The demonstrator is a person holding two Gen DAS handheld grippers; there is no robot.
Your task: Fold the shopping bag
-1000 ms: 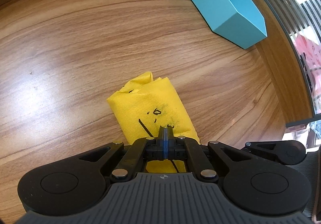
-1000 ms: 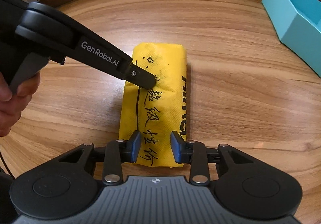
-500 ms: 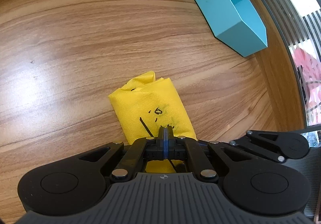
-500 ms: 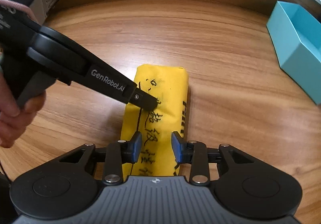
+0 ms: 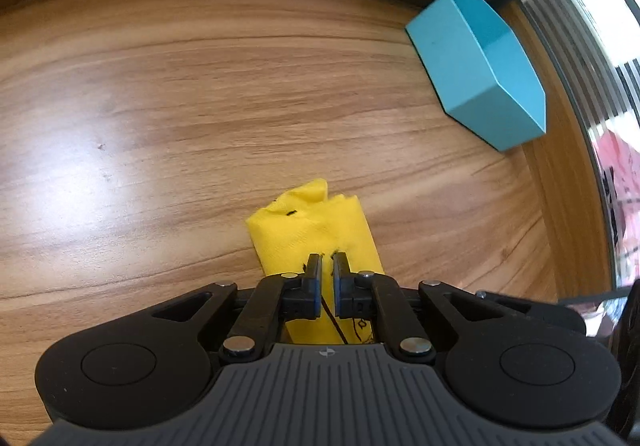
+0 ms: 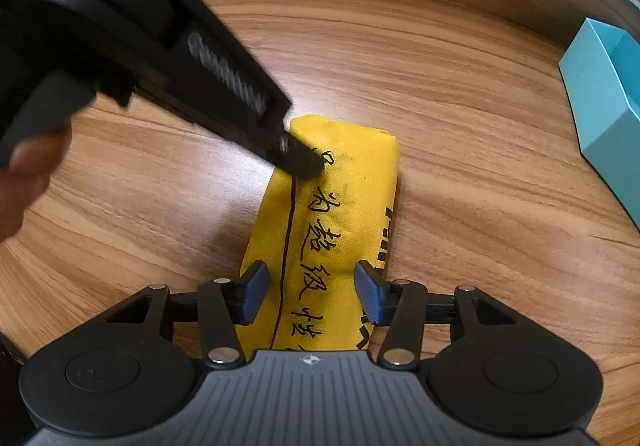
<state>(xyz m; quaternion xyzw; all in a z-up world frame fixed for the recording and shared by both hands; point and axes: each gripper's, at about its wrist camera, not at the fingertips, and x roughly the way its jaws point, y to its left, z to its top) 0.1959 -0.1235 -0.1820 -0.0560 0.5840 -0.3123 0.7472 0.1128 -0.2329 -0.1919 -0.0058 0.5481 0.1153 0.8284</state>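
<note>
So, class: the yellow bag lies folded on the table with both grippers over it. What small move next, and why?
Probably lift both grippers clear. The bag lies compactly folded; the left gripper and right gripper are opening, neither pinching fabric.

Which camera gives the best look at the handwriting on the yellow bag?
The right wrist view: the folded yellow bag lies lengthwise there, with the handwriting running down its top face. The left wrist view shows only the bag's far end and a few pen strokes, the rest hidden behind the left gripper.
</note>
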